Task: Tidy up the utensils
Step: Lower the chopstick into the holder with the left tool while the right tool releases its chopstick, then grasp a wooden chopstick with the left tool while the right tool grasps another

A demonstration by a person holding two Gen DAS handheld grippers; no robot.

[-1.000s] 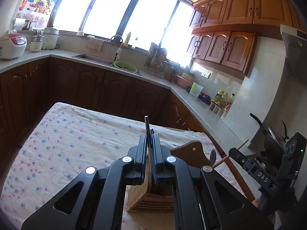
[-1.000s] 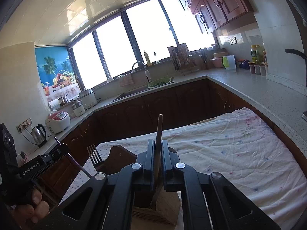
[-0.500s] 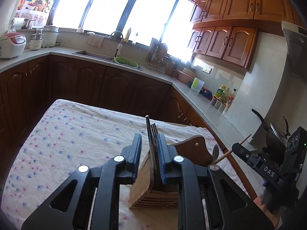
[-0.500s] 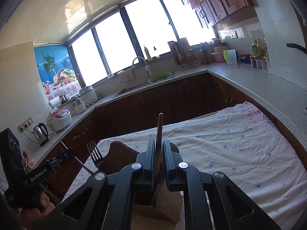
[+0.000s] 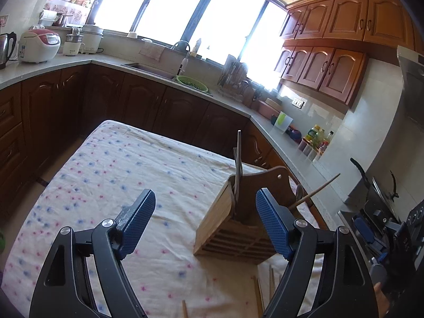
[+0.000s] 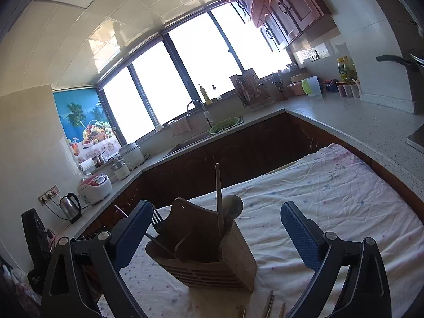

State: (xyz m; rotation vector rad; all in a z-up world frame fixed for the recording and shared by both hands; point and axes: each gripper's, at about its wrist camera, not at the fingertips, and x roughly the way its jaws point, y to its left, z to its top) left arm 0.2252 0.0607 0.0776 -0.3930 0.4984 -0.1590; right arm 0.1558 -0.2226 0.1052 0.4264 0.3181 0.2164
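Note:
A wooden utensil holder (image 5: 233, 228) stands on the flowered tablecloth (image 5: 119, 175); it also shows in the right wrist view (image 6: 206, 259). A metal fork (image 5: 237, 169) stands upright in one slot. A wooden spoon (image 6: 225, 212) stands in another, its handle (image 5: 315, 189) sticking out to the right. My left gripper (image 5: 204, 222) is open and empty, just in front of the holder. My right gripper (image 6: 217, 235) is open and empty, with the holder between its fingers' line of sight. Several chopsticks (image 5: 261, 294) lie on the cloth near the holder's base (image 6: 267, 307).
Dark wooden cabinets and a stone counter (image 5: 148, 69) wrap around the table, with a sink (image 5: 148, 67), a green colander (image 5: 192, 82) and a dish rack (image 5: 233, 79). A rice cooker (image 5: 39, 45) and a kettle (image 6: 70, 206) stand at the left. The other handheld unit (image 5: 384, 233) sits at the right edge.
Both grippers have opened wide and drawn back. The left let go of the fork and the right let go of the wooden spoon; both utensils now stand in the holder.

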